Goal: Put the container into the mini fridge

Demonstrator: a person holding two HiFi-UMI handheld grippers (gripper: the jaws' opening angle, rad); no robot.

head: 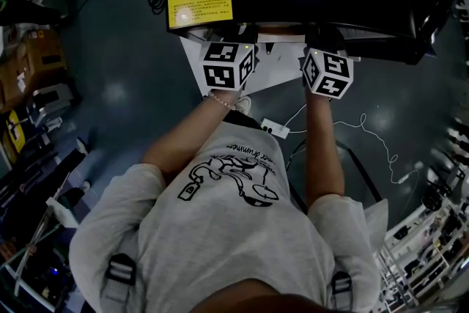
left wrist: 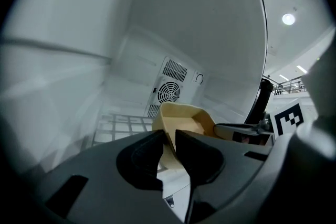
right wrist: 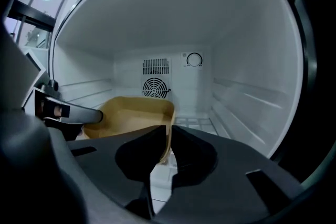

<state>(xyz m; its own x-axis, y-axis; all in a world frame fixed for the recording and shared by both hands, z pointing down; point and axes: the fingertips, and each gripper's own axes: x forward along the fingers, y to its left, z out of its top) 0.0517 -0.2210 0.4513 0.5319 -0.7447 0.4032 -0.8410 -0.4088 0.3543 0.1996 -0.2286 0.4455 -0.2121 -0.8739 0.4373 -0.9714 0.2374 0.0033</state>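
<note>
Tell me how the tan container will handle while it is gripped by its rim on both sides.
Probably light: the container looks empty and thin-walled. Its walls may flex somewhat, since the left gripper and right gripper each pinch only a thin rim edge. Its wide, flat-bottomed shape should sit without tipping on the wire shelf.

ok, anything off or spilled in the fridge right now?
Nothing stands out. The tan rectangular open-top container looks empty and undamaged, pinched at opposite rims by the left gripper and right gripper inside the white mini fridge; no spill visible.
</note>
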